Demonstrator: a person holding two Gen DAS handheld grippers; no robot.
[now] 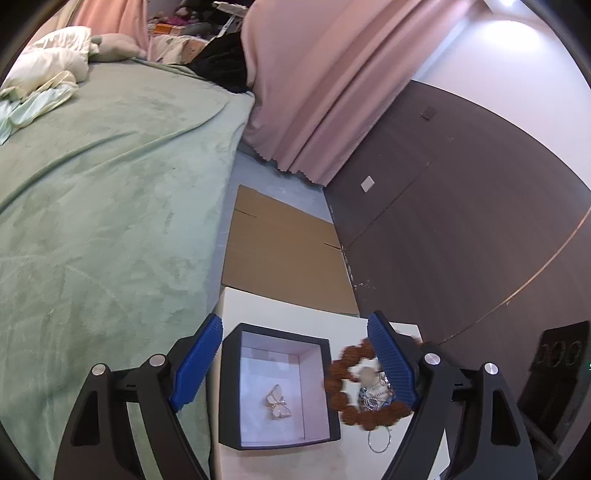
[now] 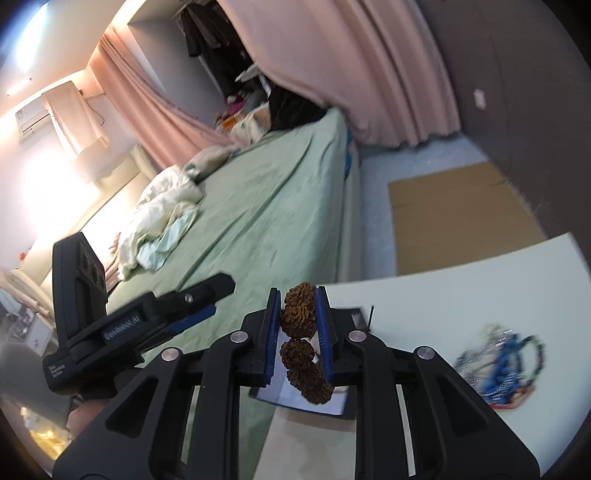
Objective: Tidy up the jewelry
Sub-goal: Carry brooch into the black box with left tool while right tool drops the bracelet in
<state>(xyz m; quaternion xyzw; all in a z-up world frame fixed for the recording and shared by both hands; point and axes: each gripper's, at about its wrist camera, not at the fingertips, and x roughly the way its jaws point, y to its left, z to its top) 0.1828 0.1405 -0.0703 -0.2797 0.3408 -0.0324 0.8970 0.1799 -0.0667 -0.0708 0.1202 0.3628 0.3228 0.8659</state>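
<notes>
Right tongs [image 2: 298, 332] pinch a brown knobbly bead bracelet [image 2: 300, 314]; left tongs [image 1: 295, 363] gape wide, holding nothing.

Only the left wrist view looks into the black box [image 1: 236, 387] on the white desk [image 1: 295, 310], where a butterfly brooch [image 1: 279, 401] lies, with the bracelet blurred just right of it. Only the right wrist view shows the blue and silver jewelry heap [image 2: 498, 369] apart on the desk, beside the green bed [image 2: 266, 206].

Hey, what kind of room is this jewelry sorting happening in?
Most likely a bedroom: a bed with a green blanket and rumpled bedding, long pink curtains, and hanging clothes behind them. The work happens on a small white table beside the bed.
</notes>
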